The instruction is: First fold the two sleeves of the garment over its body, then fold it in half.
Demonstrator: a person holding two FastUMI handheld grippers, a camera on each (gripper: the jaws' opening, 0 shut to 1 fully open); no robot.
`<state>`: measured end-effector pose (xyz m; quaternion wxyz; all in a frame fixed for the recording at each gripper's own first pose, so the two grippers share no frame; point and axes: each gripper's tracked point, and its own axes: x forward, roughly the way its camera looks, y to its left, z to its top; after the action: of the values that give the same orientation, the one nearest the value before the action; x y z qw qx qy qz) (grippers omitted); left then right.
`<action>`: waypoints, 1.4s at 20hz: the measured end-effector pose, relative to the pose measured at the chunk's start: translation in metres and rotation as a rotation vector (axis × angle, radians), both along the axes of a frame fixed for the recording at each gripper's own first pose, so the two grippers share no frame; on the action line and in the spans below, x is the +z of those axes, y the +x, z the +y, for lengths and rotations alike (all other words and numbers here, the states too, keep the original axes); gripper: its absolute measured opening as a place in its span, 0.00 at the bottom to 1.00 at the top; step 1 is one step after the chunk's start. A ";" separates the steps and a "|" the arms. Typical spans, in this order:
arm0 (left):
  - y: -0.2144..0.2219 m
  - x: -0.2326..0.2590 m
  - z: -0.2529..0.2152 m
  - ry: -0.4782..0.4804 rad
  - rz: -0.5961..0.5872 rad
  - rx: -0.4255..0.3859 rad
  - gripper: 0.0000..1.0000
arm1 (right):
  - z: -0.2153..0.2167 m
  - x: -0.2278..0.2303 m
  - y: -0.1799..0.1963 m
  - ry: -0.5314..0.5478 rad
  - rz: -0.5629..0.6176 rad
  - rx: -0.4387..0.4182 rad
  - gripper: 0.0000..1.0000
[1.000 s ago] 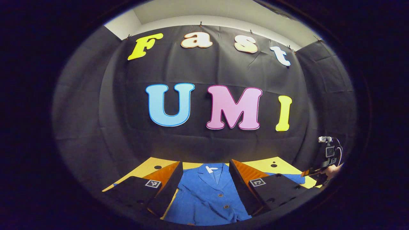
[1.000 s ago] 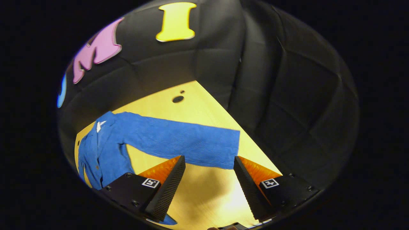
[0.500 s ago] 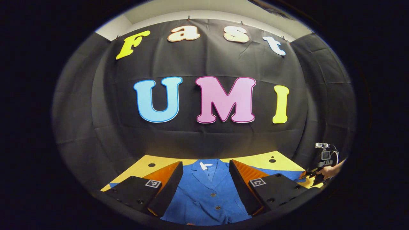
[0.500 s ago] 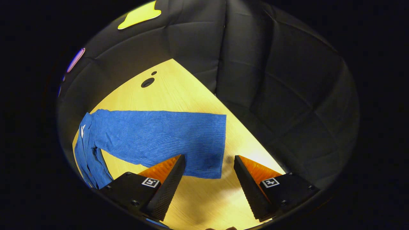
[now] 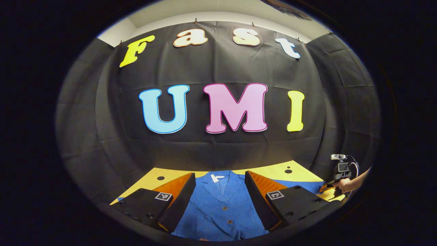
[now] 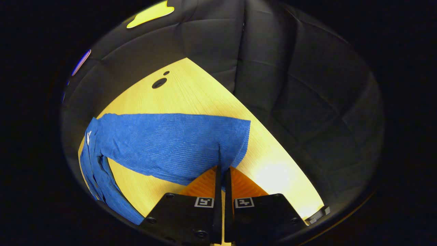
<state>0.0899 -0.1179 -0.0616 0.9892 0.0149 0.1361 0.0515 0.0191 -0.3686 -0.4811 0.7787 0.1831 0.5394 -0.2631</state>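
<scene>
Closing on cloth: the right gripper [image 6: 221,172] has just snapped its jaws together, where half a second ago they stood wide apart over the cuff. Both fingers now press a raised ridge of the blue sleeve [image 6: 170,143] near its cuff end, so the pinch looks made. My read is that the first sleeve fold can start from here, with a lift and a carry across toward the body.

Moving outward, that sleeve lies stretched flat across the yellow bench [image 6: 191,92], running away to the jacket [image 6: 97,177] at the left edge of the right gripper view. Seen from the left gripper view, the same gripper and the hand [image 5: 343,184] holding it sit low at the far right, down at the bench.

Over to the left gripper [image 5: 220,194]: jaws spread wide, nothing between them, hovering above the front of the jacket [image 5: 222,205], which lies face up with collar away and buttons showing. It has drifted only slightly over the last second. Neither sleeve is folded over yet, and the half fold is still to come.

Containers? None on this bench, just two dark holes [image 6: 159,83] in the board.
</scene>
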 end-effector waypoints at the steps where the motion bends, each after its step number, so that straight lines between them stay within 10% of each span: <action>1: -0.003 -0.002 0.002 -0.009 0.001 0.003 0.83 | 0.004 -0.001 0.004 0.009 -0.017 0.018 0.06; 8: -0.028 -0.005 0.052 -0.058 0.001 0.088 0.83 | 0.043 0.061 0.065 -0.020 -0.174 0.107 0.05; 9: -0.036 -0.006 0.064 -0.060 -0.001 0.112 0.83 | 0.055 0.073 0.079 -0.015 -0.199 0.132 0.19; 10: -0.042 -0.008 0.077 -0.061 0.000 0.143 0.82 | 0.067 0.083 0.091 -0.013 -0.222 0.157 0.05; 14: -0.074 -0.006 0.125 -0.122 -0.008 0.258 0.84 | 0.130 0.123 0.134 -0.038 -0.270 0.339 0.05; 23: -0.151 -0.018 0.186 -0.101 0.003 0.329 0.82 | 0.377 0.165 0.222 0.134 -0.410 0.732 0.04; 28: -0.184 -0.027 0.208 -0.108 0.027 0.413 0.82 | 0.520 0.125 0.197 0.464 -0.334 0.692 0.04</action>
<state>-0.0939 0.0905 -0.0884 0.9551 -0.0657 0.1523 0.2454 0.2161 0.1514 -0.3562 0.8355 0.2016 0.4807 0.1739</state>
